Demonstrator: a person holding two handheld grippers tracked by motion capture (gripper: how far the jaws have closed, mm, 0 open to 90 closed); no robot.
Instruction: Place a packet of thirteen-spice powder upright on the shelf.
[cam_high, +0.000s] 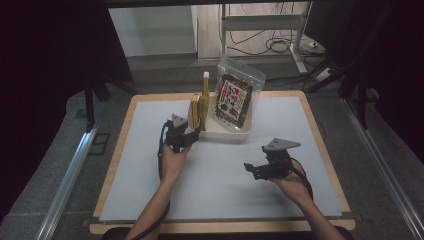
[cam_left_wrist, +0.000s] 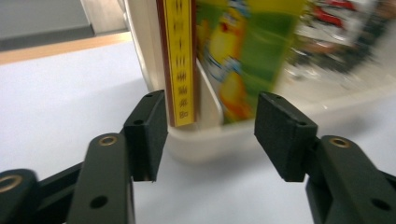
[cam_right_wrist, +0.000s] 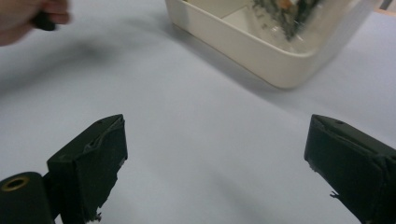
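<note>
High view: a pale sheet covers the surface (cam_high: 220, 170), and a shallow white tray (cam_high: 225, 134) sits toward its far side. A clear snack bag (cam_high: 235, 97) with dark contents leans upright in the tray; at the tray's left end stand a yellow-edged flat packet (cam_high: 195, 112) and a green pouch with a white cap (cam_high: 205, 97). The left gripper (cam_high: 189, 135) sits at the tray's near left corner; the right gripper (cam_high: 255, 169) hovers well apart, nearer and to the right, over bare sheet.

Left gripper view: its fingers (cam_left_wrist: 147, 130) are spread, straddling the tray corner (cam_left_wrist: 205, 140) with the yellow-edged packet (cam_left_wrist: 180, 60) and green pouch (cam_left_wrist: 243, 51) between them, the left finger just beside the packet.

Right gripper view: fingers (cam_right_wrist: 93, 158) spread wide over bare sheet, grasping nothing; the tray (cam_right_wrist: 252, 51) lies beyond, the person's other hand (cam_right_wrist: 28, 16) at far left.
</note>
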